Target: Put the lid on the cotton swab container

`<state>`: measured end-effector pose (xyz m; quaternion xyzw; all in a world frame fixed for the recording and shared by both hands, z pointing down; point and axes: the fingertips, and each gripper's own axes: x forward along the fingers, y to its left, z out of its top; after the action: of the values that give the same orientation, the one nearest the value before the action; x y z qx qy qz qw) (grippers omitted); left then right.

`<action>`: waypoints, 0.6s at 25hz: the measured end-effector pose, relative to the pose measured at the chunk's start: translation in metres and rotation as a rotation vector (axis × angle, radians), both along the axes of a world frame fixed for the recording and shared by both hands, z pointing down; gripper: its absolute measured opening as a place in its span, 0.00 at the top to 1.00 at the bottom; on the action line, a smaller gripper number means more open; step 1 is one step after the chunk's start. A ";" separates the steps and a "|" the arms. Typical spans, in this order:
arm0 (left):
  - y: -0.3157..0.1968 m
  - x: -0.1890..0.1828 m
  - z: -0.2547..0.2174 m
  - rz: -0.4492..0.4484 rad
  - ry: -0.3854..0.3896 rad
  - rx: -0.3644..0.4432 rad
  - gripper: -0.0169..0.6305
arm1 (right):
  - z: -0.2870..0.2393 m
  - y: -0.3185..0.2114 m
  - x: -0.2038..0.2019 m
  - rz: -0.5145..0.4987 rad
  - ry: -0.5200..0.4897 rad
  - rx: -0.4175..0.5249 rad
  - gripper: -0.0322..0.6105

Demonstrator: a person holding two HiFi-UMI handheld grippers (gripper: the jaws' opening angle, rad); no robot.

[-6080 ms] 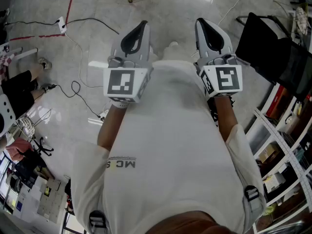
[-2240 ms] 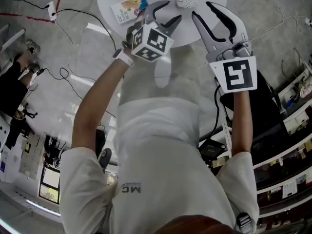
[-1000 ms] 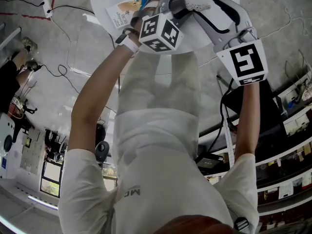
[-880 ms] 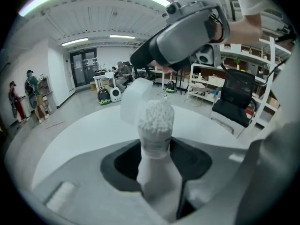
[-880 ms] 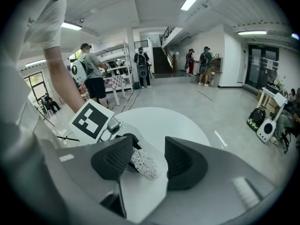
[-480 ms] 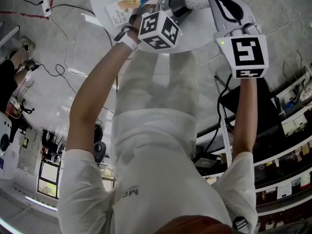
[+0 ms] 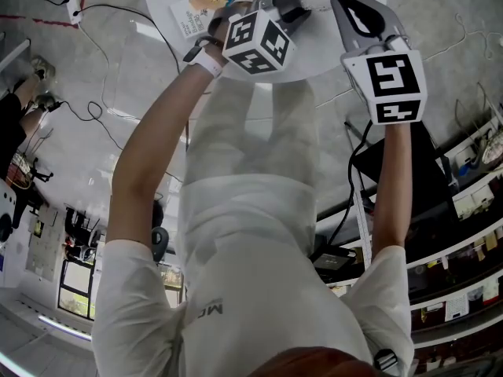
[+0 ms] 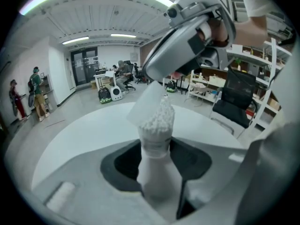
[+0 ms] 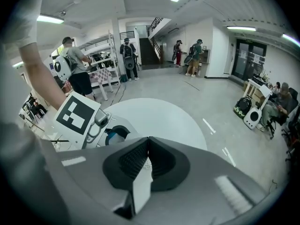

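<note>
Head view: the round white worktop [image 7: 322, 52] fills the top, its near rim curving just under both marker cubes. The left gripper [image 7: 289, 2] reaches over the middle of the worktop. The right gripper [image 7: 342, 2] is close beside it, over the right part. A printed packet [image 7: 200, 8] lies near the left rim. Bare floor lies left of the worktop, and shelving crowds the right side.

Left gripper view: the jaws clamp the cotton swab container [image 8: 157, 125] upright, swab heads showing at its open top. The lid [image 8: 146, 104], a pale flat piece, sits tilted at the swab heads, just under the tips of the right gripper [image 8: 152, 71]. Open worktop spreads all round, its far edge well beyond.

Right gripper view: the jaws [image 9: 149, 142] are pressed together on a thin white strip, apparently the lid's edge. Beyond them the worktop is bare to its far rim.
</note>
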<state>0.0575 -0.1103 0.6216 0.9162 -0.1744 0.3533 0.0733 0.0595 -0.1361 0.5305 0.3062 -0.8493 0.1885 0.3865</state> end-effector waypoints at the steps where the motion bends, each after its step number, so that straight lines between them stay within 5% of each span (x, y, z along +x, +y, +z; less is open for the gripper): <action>1: 0.000 0.000 0.000 -0.001 0.000 0.000 0.68 | 0.002 0.003 0.001 0.000 -0.001 -0.006 0.97; 15: -0.004 0.001 0.002 -0.012 0.004 -0.013 0.68 | 0.029 0.021 0.007 0.023 -0.005 -0.044 0.96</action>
<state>0.0586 -0.1145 0.6232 0.9152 -0.1776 0.3523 0.0818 0.0668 -0.1151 0.5595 0.3070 -0.8422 0.2124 0.3889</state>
